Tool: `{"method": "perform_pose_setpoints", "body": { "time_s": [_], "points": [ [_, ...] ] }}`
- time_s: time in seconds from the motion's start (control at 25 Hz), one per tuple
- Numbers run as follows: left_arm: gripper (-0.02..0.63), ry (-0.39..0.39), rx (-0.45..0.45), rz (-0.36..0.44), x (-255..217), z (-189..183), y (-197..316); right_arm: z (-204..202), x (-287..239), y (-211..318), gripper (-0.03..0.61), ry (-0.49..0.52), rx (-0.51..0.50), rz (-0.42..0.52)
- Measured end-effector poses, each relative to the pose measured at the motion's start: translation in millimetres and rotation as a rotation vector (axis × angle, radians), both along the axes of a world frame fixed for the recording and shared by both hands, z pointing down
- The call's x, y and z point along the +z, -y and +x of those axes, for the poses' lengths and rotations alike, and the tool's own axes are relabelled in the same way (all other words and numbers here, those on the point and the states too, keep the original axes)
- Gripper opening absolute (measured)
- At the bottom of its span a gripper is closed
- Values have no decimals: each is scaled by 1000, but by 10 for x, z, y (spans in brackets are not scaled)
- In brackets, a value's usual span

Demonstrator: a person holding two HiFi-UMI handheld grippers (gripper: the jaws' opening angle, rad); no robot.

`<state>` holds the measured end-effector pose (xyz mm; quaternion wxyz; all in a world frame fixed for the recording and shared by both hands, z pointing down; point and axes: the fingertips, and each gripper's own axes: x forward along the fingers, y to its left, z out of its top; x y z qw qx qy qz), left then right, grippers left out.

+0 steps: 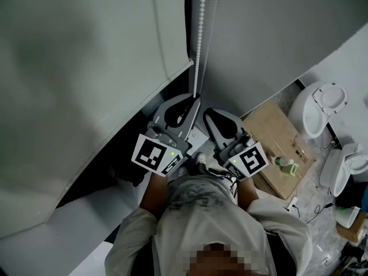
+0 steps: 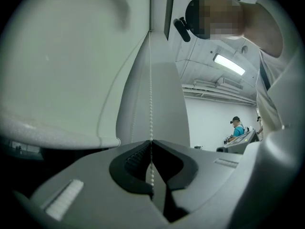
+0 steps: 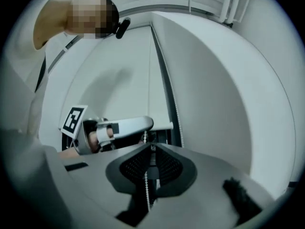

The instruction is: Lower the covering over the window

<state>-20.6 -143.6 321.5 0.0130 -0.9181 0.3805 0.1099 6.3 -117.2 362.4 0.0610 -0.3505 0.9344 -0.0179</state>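
A white bead chain (image 1: 199, 33) hangs down beside the pale window covering (image 1: 86, 68). My left gripper (image 1: 194, 100) is shut on the chain just under the covering's bottom edge. In the left gripper view the chain (image 2: 151, 80) runs straight down into the closed tips (image 2: 151, 142), and more beads show below them. My right gripper (image 1: 207, 113) sits close to the right of the left one, jaws together. In the right gripper view its tips (image 3: 152, 148) meet. The chain (image 3: 145, 137) hangs a little left of them, below the left gripper (image 3: 143, 124). I cannot tell whether it touches.
A grey wall (image 1: 270, 39) rises right of the chain. On the floor to the right are a cardboard box (image 1: 276, 134), a green bottle (image 1: 284, 164), white toilet bowls (image 1: 319, 105) and cables. A person (image 2: 236, 127) stands far off in the left gripper view.
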Motion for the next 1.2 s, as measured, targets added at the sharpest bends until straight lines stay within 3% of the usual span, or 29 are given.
{"method": "perform_pose_setpoints", "body": {
  "time_s": [0.08,0.16,0.6,0.92,1.0,1.2],
  "points": [
    [15,5,-3,-19,100,5,4,58,-135,-22,28,26,-1,32],
    [15,8,-3,-34,180,16,-2,81,-259,-45,82,43,-10,62],
    [15,18,-3,-45,187,54,-16,-151,-787,88,95,39,-66,200],
    [15,22,-2,-41,184,66,-71,-306,-955,160,89,50,-87,239],
    [16,25,-2,-42,182,69,-81,-315,-956,163,31,53,-79,235],
    [19,25,-5,-34,160,58,-114,-330,-966,129,18,68,-87,222]
  ]
}}
